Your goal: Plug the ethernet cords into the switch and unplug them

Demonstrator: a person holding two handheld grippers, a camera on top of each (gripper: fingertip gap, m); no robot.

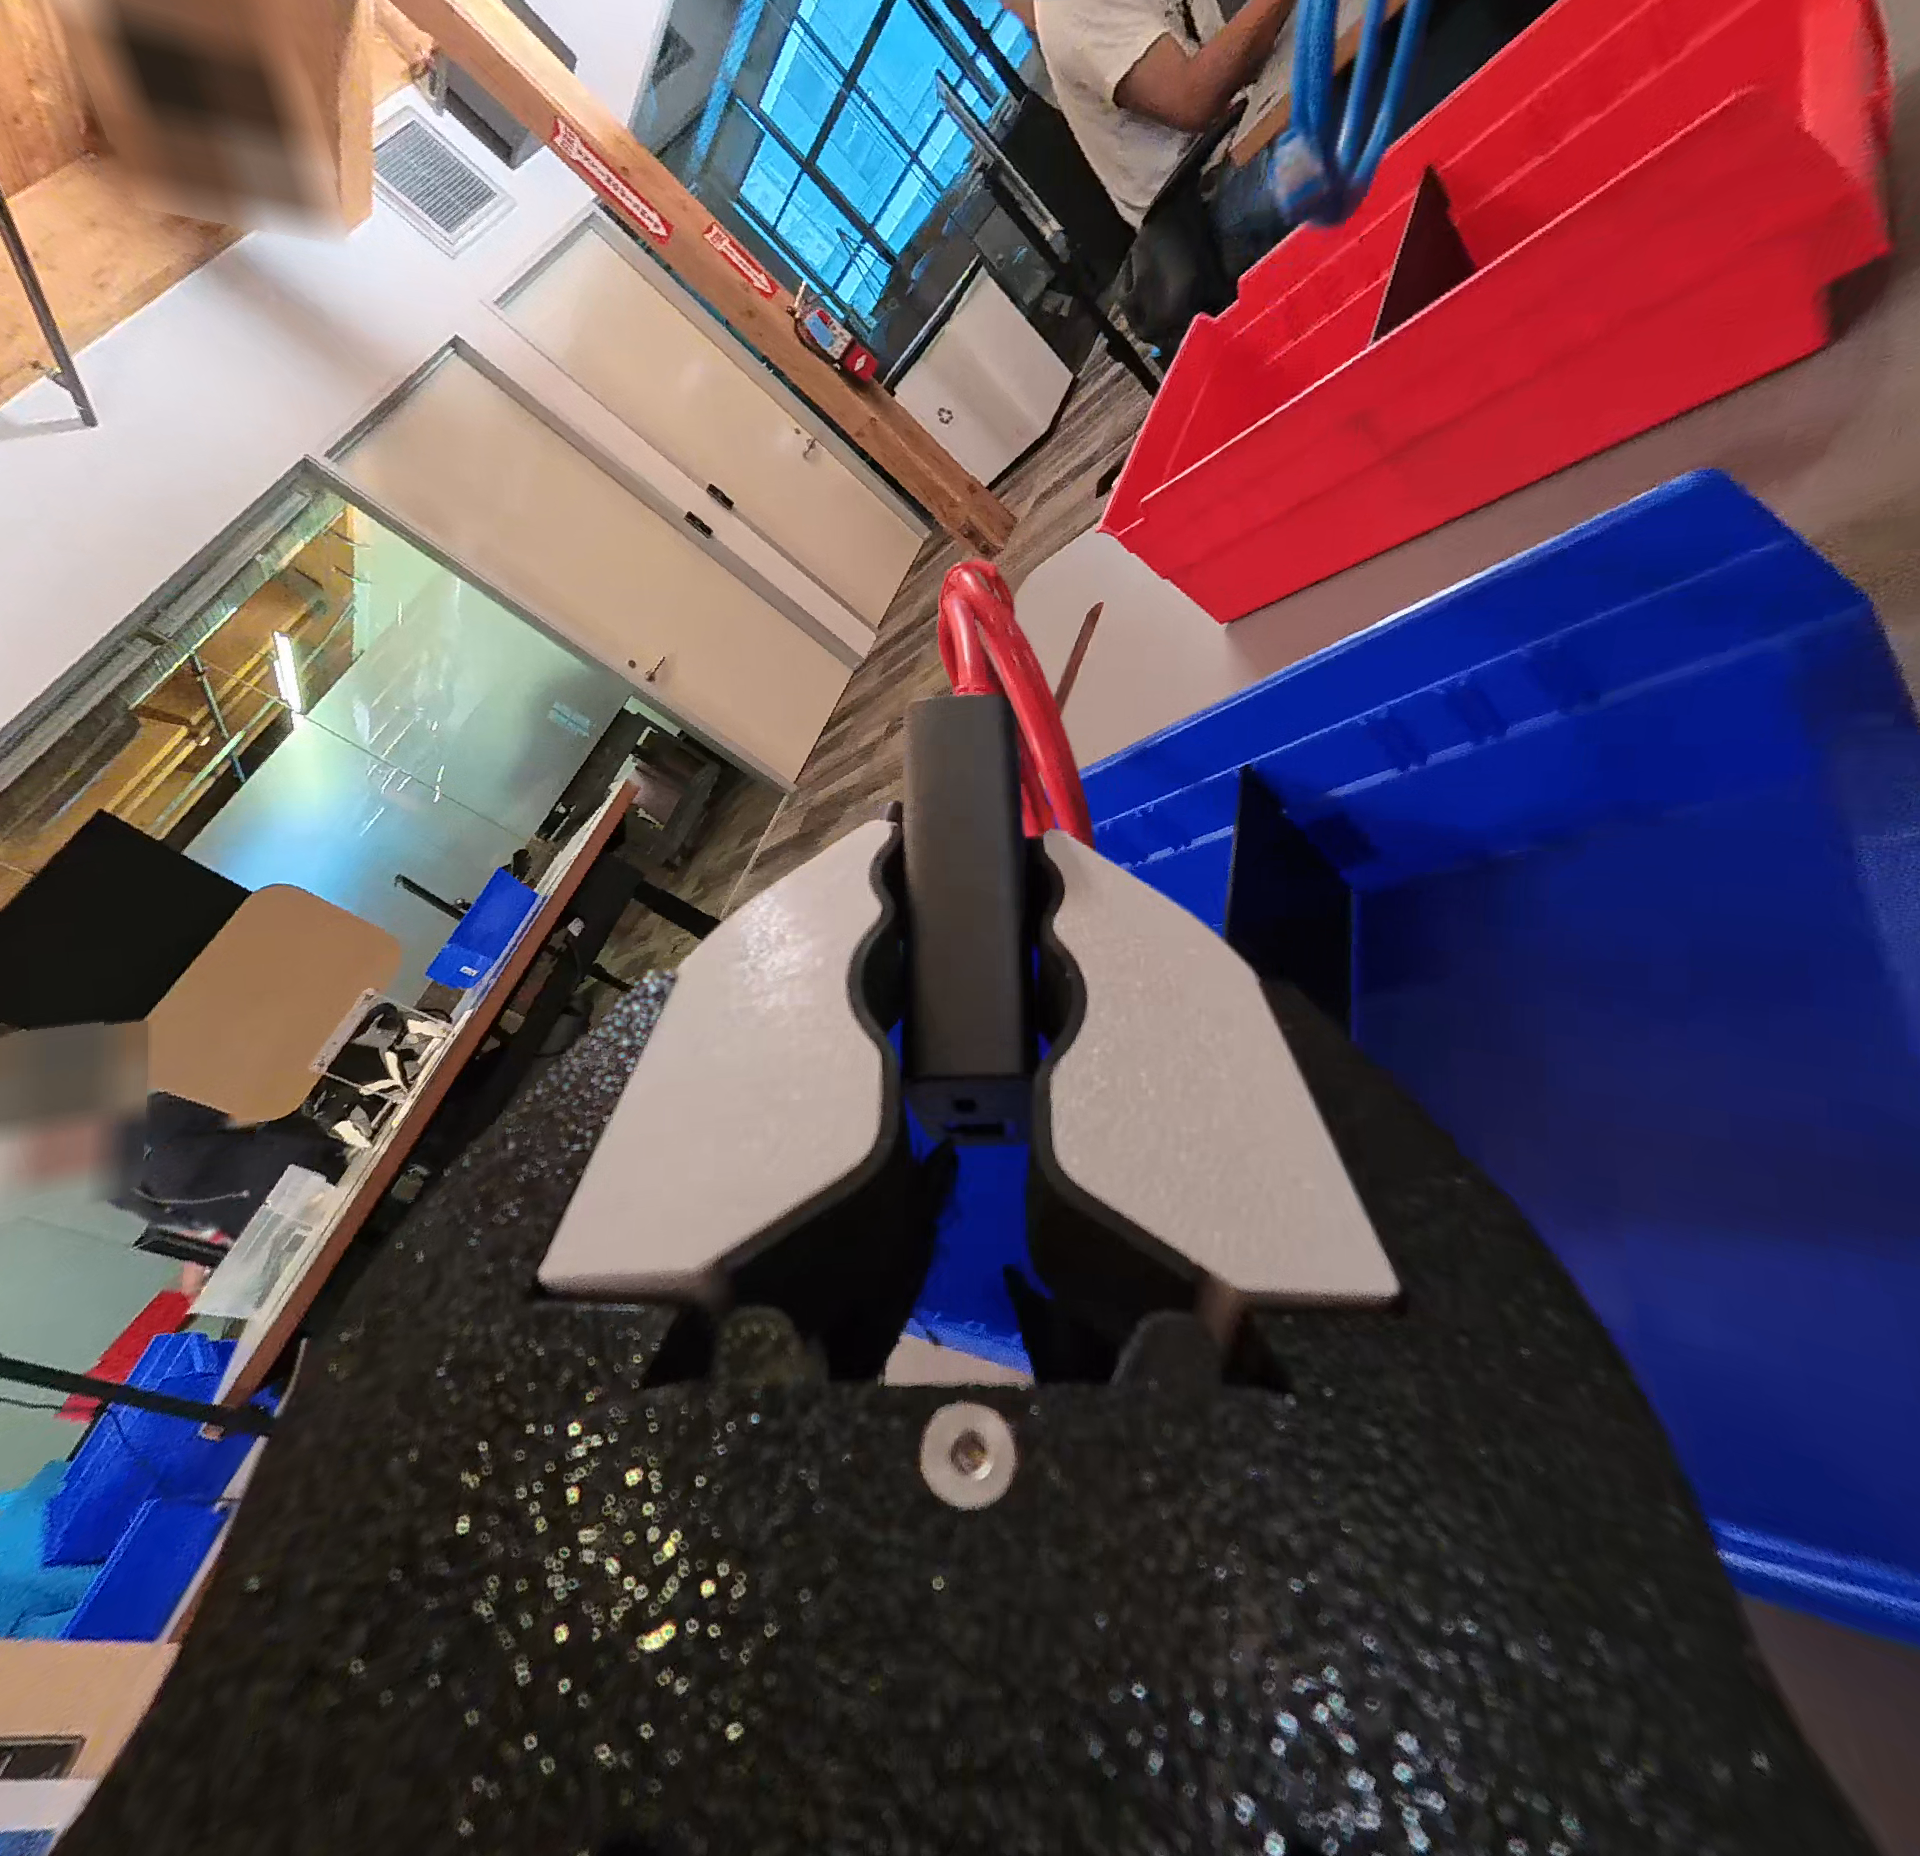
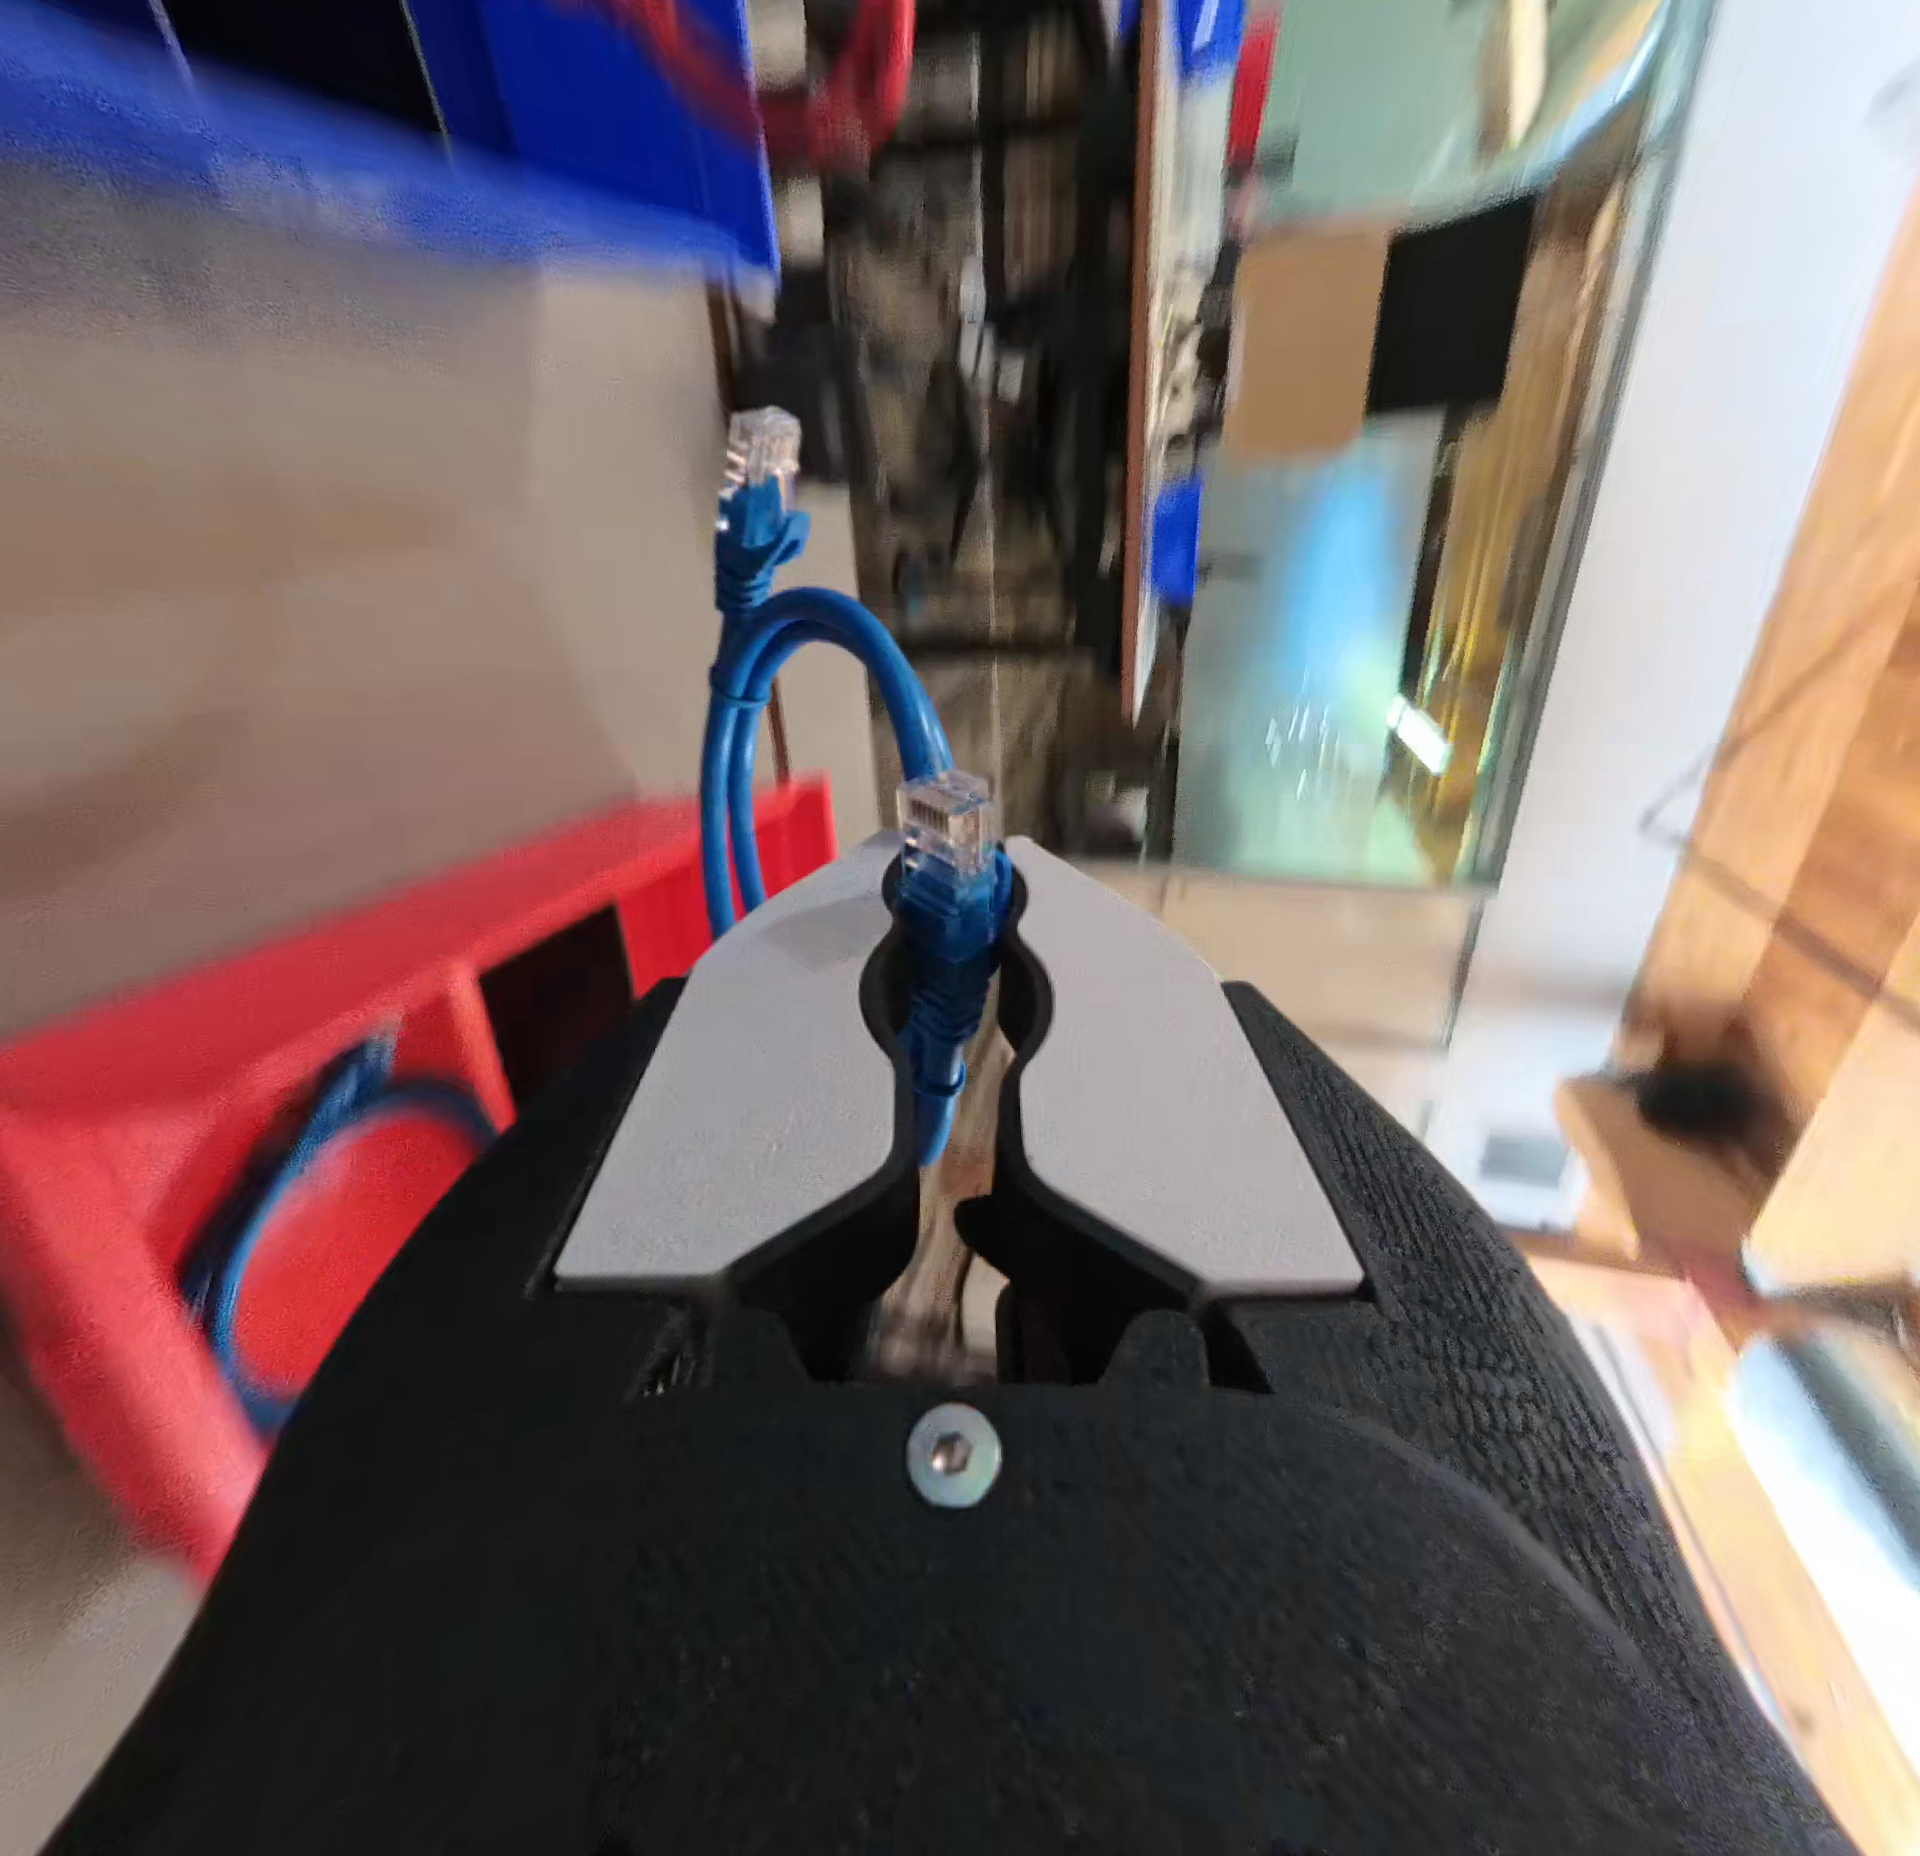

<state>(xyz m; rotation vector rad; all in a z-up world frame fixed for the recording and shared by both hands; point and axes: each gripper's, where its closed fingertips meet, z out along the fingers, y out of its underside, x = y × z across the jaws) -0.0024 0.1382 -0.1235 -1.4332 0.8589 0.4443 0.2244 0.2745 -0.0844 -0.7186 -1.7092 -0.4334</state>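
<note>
**Two grippers, each pinching its own piece, held apart over the bins**

Two loads are in our hands. Nearest us, our left gripper (image 1: pixel 961 933) is pressed onto a black rectangular block (image 1: pixel 961 871), which looks like a small coupler. Its long axis runs straight out along the fingers, with one end past the fingertips and the other showing a small socket toward the camera. A red cable (image 1: pixel 1003 694) loops up behind the block's far end; we cannot tell whether it is plugged into the block or merely lies behind it.

Our right gripper (image 2: pixel 951 933) is closed on the boot of a blue network cable (image 2: pixel 821 684), so the clear plug (image 2: pixel 943 824) points forward along the fingers and clear of them. The rest of the cable arcs away to the left, and its second clear plug (image 2: pixel 764 450) hangs free farther out.

Just beyond the left gripper, to its right, sits a blue bin (image 1: pixel 1558 871) on the pale table (image 1: pixel 1132 643). Farther on is a red bin (image 1: pixel 1507 352), above which the blue cable shows again, well apart from the block. The plug lies ahead and to the right of the block. From the right wrist view, the red bin holds another coiled blue cable (image 2: pixel 312 1183), though blur hides its detail. A seated person (image 1: pixel 1132 71) is beyond the bins.
</note>
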